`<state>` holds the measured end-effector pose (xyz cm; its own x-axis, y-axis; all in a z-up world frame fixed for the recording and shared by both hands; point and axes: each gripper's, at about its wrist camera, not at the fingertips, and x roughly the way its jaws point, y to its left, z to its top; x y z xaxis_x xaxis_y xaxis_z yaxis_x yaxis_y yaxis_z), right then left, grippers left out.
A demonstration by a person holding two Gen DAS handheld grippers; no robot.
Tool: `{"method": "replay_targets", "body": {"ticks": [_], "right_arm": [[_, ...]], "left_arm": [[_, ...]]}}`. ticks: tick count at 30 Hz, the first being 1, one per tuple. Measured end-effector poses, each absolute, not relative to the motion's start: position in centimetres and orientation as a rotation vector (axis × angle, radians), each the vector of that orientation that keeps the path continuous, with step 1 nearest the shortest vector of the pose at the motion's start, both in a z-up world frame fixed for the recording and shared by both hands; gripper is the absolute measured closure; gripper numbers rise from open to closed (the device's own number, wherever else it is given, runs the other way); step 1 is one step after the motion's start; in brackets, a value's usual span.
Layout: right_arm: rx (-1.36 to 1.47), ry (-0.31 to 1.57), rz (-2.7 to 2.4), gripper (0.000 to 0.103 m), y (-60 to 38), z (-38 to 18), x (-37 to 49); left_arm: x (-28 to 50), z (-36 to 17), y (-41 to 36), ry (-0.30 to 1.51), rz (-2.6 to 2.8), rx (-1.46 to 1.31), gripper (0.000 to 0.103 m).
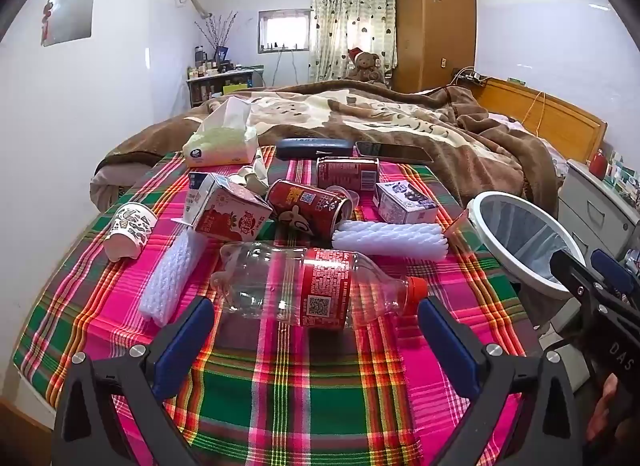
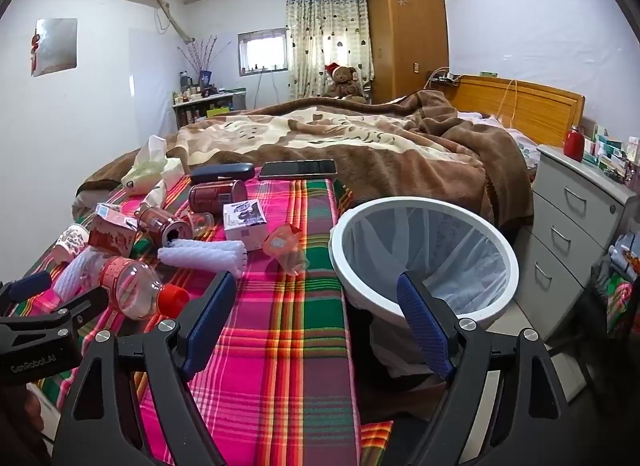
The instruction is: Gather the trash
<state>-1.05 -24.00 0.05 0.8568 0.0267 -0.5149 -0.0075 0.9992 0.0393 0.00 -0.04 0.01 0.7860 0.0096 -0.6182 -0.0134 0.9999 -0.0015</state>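
Note:
An empty clear plastic bottle (image 1: 304,290) with a red label and red cap lies on its side on the plaid cloth (image 1: 280,386), just in front of my open left gripper (image 1: 316,318). It also shows in the right wrist view (image 2: 132,286). Behind it lie two white foam sleeves (image 1: 388,240), two red cans (image 1: 308,203), a red milk carton (image 1: 228,209), a small purple-white carton (image 1: 404,201) and a tipped paper cup (image 1: 128,229). A white bin (image 2: 424,262) with a clear liner stands at the cloth's right edge. My right gripper (image 2: 316,306) is open and empty beside the bin.
A tissue pack (image 1: 220,141), a dark glasses case (image 1: 314,147) and a phone (image 1: 392,153) lie at the far edge, against the brown blanket (image 2: 340,145). A crumpled orange wrapper (image 2: 284,246) lies near the bin. A grey drawer unit (image 2: 572,217) stands to the right.

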Motion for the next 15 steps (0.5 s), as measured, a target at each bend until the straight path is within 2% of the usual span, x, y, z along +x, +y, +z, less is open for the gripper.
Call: {"method": "replay_targets", "body": {"ticks": [15], "right_arm": [[0.029, 0.544, 0.011, 0.019, -23.78, 0.44, -1.53]], "left_arm": [[-0.31, 0.19, 0.03, 0.666, 0.009, -0.022, 0.000]]}}
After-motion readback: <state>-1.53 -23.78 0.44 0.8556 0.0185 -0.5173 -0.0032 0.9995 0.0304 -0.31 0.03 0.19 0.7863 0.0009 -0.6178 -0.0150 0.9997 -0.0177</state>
